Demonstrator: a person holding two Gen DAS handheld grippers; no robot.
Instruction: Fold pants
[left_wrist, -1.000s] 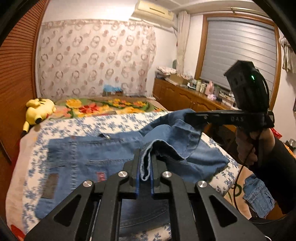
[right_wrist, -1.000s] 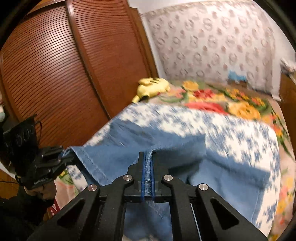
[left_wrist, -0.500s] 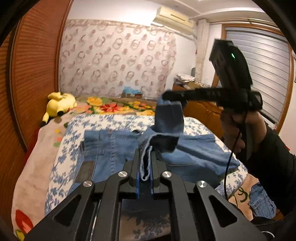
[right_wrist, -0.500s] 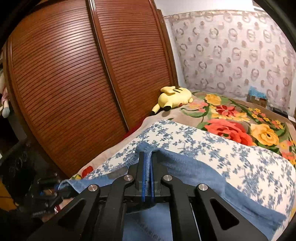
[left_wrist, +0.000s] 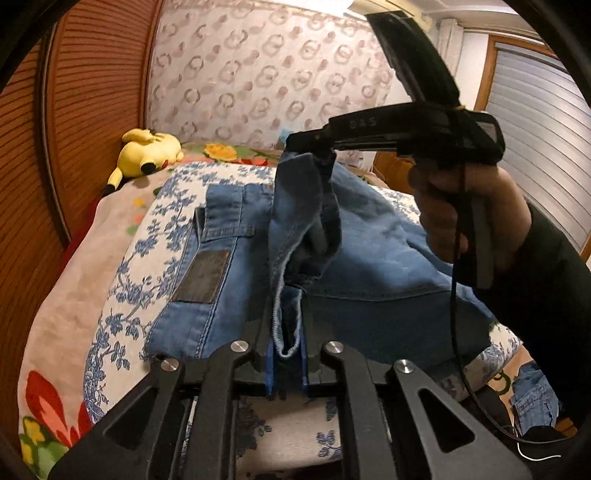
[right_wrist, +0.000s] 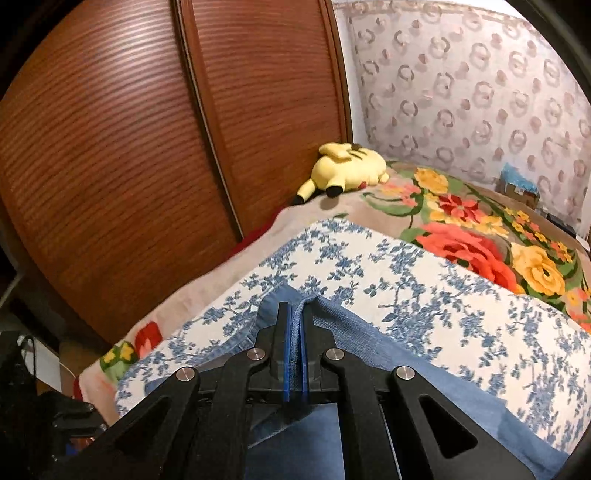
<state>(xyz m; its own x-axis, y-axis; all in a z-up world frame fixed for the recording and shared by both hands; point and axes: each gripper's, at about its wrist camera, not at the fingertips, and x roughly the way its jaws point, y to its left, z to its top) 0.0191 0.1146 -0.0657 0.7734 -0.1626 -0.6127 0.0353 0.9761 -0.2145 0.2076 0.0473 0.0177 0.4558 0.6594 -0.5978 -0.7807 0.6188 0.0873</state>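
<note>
Nearest, the left gripper (left_wrist: 286, 339) pinches a hem of the pants (left_wrist: 369, 258) spread on the bed (left_wrist: 110, 295), while farther off the right gripper (left_wrist: 310, 142) clamps another lifted corner, which could slip or land skewed if the two pull unevenly.

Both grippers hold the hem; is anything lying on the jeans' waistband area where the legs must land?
Nothing visible. Left gripper and right gripper clamp the blue denim jeans; the waistband lies bare on the blue-floral quilt. The yellow plush toy sits well beyond.
</note>
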